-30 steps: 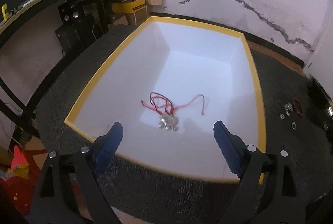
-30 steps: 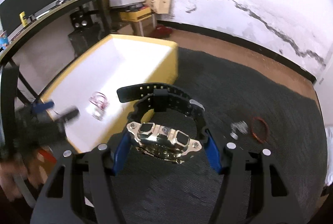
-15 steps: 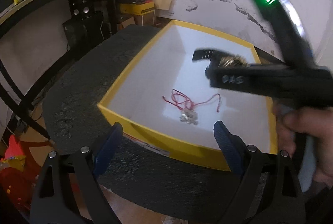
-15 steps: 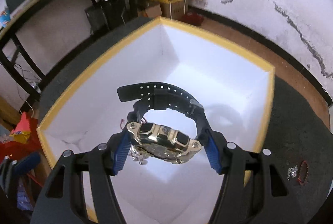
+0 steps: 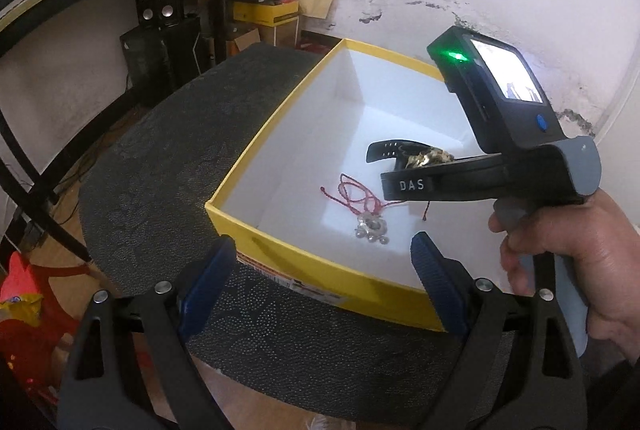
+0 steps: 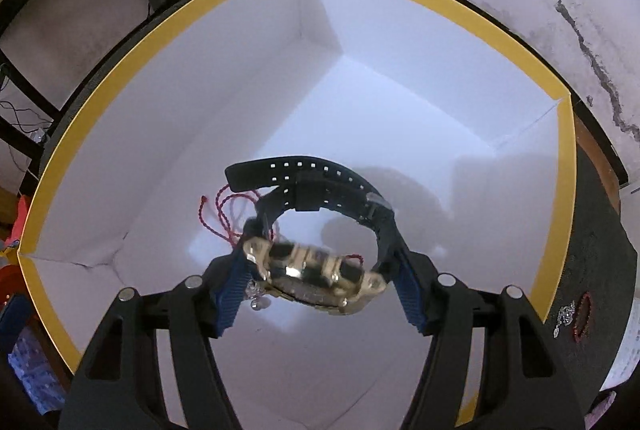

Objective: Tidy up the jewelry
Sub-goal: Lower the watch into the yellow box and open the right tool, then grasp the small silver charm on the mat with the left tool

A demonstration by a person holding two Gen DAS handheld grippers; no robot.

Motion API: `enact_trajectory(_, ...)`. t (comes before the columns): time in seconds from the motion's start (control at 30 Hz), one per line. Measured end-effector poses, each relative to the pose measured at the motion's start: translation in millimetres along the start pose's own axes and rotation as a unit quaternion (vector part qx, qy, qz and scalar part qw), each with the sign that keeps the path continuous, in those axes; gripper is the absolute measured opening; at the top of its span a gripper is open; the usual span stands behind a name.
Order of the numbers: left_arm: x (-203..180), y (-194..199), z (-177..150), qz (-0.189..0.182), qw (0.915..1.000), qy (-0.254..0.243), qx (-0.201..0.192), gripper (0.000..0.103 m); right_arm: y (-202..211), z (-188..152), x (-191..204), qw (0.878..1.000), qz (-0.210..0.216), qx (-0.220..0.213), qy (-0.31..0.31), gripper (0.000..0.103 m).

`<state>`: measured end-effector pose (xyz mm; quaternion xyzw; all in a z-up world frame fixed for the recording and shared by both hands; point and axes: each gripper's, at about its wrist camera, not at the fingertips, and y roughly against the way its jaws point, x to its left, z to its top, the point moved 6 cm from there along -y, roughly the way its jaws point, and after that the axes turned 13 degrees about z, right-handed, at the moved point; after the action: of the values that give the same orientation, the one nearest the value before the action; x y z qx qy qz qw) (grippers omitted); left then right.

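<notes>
A black-strapped watch with a gold case (image 6: 316, 270) sits between the fingers of my right gripper (image 6: 320, 290) over the inside of a yellow-rimmed white box (image 6: 100, 86). The watch is tilted and blurred, and the jaws look a little wider than the case, so the hold is unclear. A red cord necklace with a silver pendant (image 5: 370, 226) lies on the box floor; its cord also shows in the right wrist view (image 6: 224, 210). In the left wrist view the right gripper (image 5: 416, 170) reaches over the box (image 5: 320, 270) with the watch (image 5: 404, 152). My left gripper (image 5: 320, 286) is open and empty before the box's near wall.
The box stands on a dark textured round table (image 5: 160, 170). A red bracelet (image 6: 582, 316) and small silver pieces (image 6: 566, 314) lie on the table right of the box. A desk, speakers and cardboard boxes stand behind at the left, near the wall.
My right gripper has carried the watch from beside the box to over its inside and lowered it. The watch now tilts and blurs. My left gripper has drawn back from the box.
</notes>
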<state>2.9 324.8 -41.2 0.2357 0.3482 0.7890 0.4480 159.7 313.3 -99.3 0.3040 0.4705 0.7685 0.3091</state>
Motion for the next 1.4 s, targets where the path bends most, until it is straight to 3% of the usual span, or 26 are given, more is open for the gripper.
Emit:
enact_trajectory(0.03, -1.0, 0.5, -0.3, 0.000, 1.0000, -0.001, 0.000, 0.087, 2.0, 0.8, 0.5, 1.000, 0.002, -0.005, 0.001, 0.083)
enact_trajectory(0.07, -1.9, 0.5, -0.6, 0.000, 1.0000, -0.003, -0.001, 0.087, 5.2, 0.3, 0.5, 1.000, 0.005, -0.011, 0.004, 0.086)
enact_trajectory(0.33, -10.4, 4.8, -0.5, 0.001, 0.9999, -0.011, -0.010, 0.087, 67.8, -16.2, -14.0, 0.996, 0.038, -0.078, 0.010, 0.088)
enact_trajectory(0.53, -37.8, 22.8, 4.3, -0.010, 0.9981, -0.039, -0.047, 0.087, 145.9, -89.8, -84.5, 0.986, 0.032, -0.158, -0.036, 0.090)
enact_trajectory(0.7, -83.9, 48.2, 7.9, -0.031, 0.9933, -0.067, -0.089, 0.087, 207.4, -165.8, -179.1, 0.964, -0.069, -0.239, -0.093, 0.094)
enact_trajectory(0.77, -112.0, 61.1, 7.3, -0.044, 0.9886, -0.089, -0.114, 0.087, 213.3, -188.4, -213.0, 0.959, -0.093, -0.235, -0.125, 0.094)
enact_trajectory(0.93, -189.7, 82.3, -6.4, -0.092, 0.9747, -0.141, -0.148, 0.091, 233.3, -231.5, -260.4, 0.949, -0.093, -0.251, -0.170, 0.094)
enact_trajectory(1.1, -261.2, 70.1, -16.5, -0.115, 0.9685, -0.184, -0.123, 0.091, 238.2, -265.4, -279.7, 0.945, -0.102, -0.251, -0.185, 0.094)
enact_trajectory(1.23, -286.9, 52.6, -19.7, -0.116, 0.9662, -0.200, -0.113, 0.091, 241.2, -283.1, -288.9, 0.945, -0.097, -0.251, -0.185, 0.094)
enact_trajectory(1.4, -306.4, 24.5, -37.2, -0.109, 0.9562, -0.254, -0.097, 0.091, 244.5, -291.4, -296.9, 0.949, -0.108, -0.240, -0.176, 0.094)
